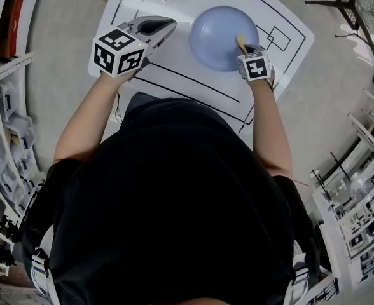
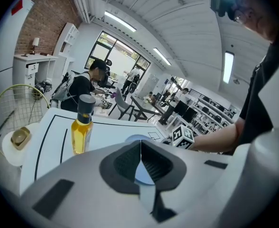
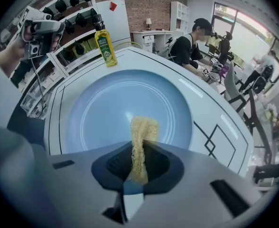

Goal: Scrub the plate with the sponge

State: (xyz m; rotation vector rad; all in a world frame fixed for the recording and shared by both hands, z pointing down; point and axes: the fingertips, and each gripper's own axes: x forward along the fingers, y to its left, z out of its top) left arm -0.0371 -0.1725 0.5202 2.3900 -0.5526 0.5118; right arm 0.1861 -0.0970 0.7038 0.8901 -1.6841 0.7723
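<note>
My right hand-held gripper (image 3: 140, 151) pinches the thin yellow fibrous sponge (image 3: 143, 127), its tip over the round pale-blue plate (image 3: 101, 113) on the white counter (image 1: 193, 75), ready for scrubbing. My left hand-held gripper (image 2: 140, 151), pressed together and empty, is held aside, presumably to leave room.

The left claw (image 1: 165, 25), on a bent arm, has its jaws pressed together. The right claw (image 1: 245, 49), arm reaching forward, is clamped on the sponge (image 3: 142, 132).
</note>
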